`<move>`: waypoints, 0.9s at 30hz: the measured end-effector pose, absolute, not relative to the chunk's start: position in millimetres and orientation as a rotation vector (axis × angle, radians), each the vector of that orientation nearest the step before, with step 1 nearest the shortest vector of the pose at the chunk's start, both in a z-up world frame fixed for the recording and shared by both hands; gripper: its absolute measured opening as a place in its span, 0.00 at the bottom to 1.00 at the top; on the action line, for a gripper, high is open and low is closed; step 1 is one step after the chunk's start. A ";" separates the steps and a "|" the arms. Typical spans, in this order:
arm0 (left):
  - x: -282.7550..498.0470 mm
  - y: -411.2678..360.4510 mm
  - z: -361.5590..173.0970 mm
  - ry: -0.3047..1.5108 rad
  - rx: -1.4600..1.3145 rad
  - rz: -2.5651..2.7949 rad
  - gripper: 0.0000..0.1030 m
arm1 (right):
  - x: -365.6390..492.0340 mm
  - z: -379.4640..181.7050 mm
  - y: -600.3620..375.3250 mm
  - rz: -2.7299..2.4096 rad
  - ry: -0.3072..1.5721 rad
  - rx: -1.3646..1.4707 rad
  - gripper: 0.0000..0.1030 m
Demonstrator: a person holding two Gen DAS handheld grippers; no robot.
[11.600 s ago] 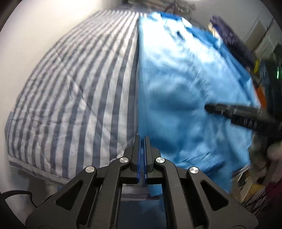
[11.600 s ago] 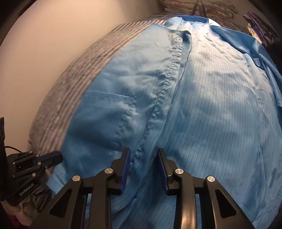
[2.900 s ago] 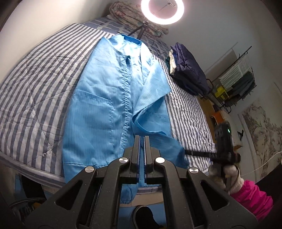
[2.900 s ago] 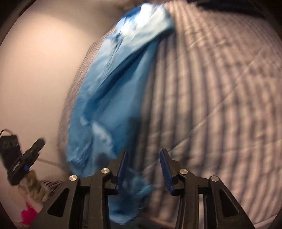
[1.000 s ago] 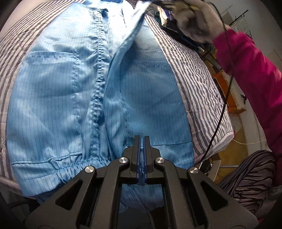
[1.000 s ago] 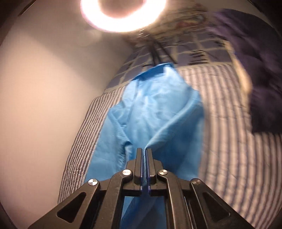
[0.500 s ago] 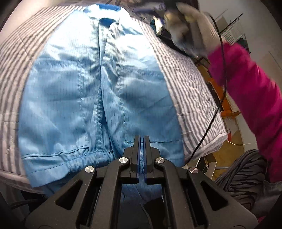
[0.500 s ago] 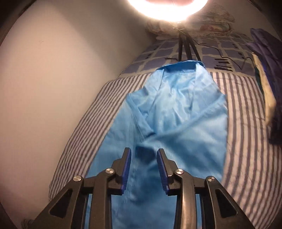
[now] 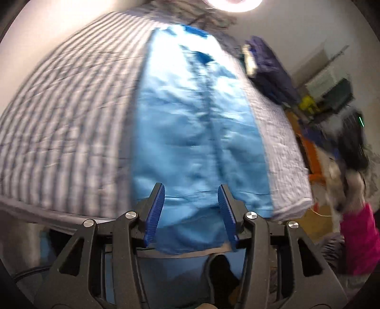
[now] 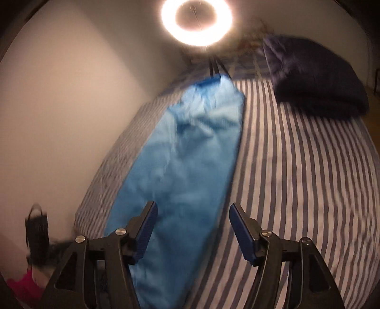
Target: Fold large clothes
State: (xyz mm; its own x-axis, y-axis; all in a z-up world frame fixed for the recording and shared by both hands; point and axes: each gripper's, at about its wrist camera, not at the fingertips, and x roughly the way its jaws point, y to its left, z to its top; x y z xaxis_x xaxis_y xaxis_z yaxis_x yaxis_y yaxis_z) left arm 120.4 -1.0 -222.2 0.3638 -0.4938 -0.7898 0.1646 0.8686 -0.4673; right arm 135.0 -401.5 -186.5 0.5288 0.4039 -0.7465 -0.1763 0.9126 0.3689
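A large light-blue garment [image 9: 197,133] lies lengthwise on the striped bed [image 9: 66,114], folded into a long narrow strip, its hem hanging over the near edge. My left gripper [image 9: 191,190] is open and empty just above the hem. The garment also shows in the right wrist view [image 10: 190,166]. My right gripper [image 10: 192,209] is open and empty above the garment's lower right edge. Both views are motion-blurred.
A dark folded bundle [image 10: 313,73] lies at the bed's far right, also visible in the left wrist view [image 9: 270,69]. A ring light [image 10: 197,16] stands at the head of the bed. A wall [image 10: 59,95] runs along the left. Clutter [image 9: 327,95] stands right of the bed.
Both grippers have let go of the blue garment and opened wide. The right side of the garment now lies folded over the middle. Both grippers have pulled back toward the near end.
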 end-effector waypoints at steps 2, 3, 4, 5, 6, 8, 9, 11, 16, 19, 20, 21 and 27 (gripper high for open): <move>125.6 13.4 -237.6 1.159 -0.385 -0.382 0.46 | 108.6 -213.8 -397.0 0.362 1.022 0.295 0.64; 128.3 19.3 -248.0 1.187 -0.433 -0.370 0.46 | 103.3 -224.1 -395.8 0.363 1.048 0.308 0.64; 128.4 23.9 -255.7 1.202 -0.464 -0.359 0.46 | 95.7 -239.1 -392.8 0.366 1.087 0.323 0.64; 129.7 26.3 -262.4 1.213 -0.486 -0.359 0.46 | 90.1 -252.7 -389.4 0.362 1.123 0.327 0.64; 130.6 27.4 -267.8 1.225 -0.491 -0.358 0.46 | 86.7 -260.7 -386.6 0.363 1.142 0.326 0.64; 130.7 23.4 -273.1 1.235 -0.490 -0.379 0.46 | 83.1 -278.1 -380.9 0.376 1.182 0.336 0.64; 132.6 20.7 -276.5 1.246 -0.488 -0.395 0.46 | 83.0 -285.4 -378.0 0.385 1.197 0.339 0.64; 135.6 17.9 -280.2 1.253 -0.490 -0.394 0.39 | 84.3 -295.0 -373.5 0.391 1.221 0.329 0.62; 143.1 11.4 -285.7 1.250 -0.545 -0.427 0.03 | 86.2 -309.1 -363.8 0.463 1.272 0.322 0.33; 145.0 4.0 -279.3 1.223 -0.504 -0.424 0.01 | 85.1 -312.9 -363.6 0.480 1.279 0.311 0.07; 143.4 6.0 -275.3 1.209 -0.497 -0.421 0.00 | 83.8 -310.4 -368.0 0.475 1.277 0.316 0.01; 143.2 7.6 -272.2 1.195 -0.496 -0.418 0.00 | 81.7 -306.5 -370.7 0.473 1.271 0.322 0.00; 141.8 8.5 -284.6 1.212 -0.522 -0.414 0.00 | 73.4 -302.4 -381.2 0.488 1.268 0.324 0.01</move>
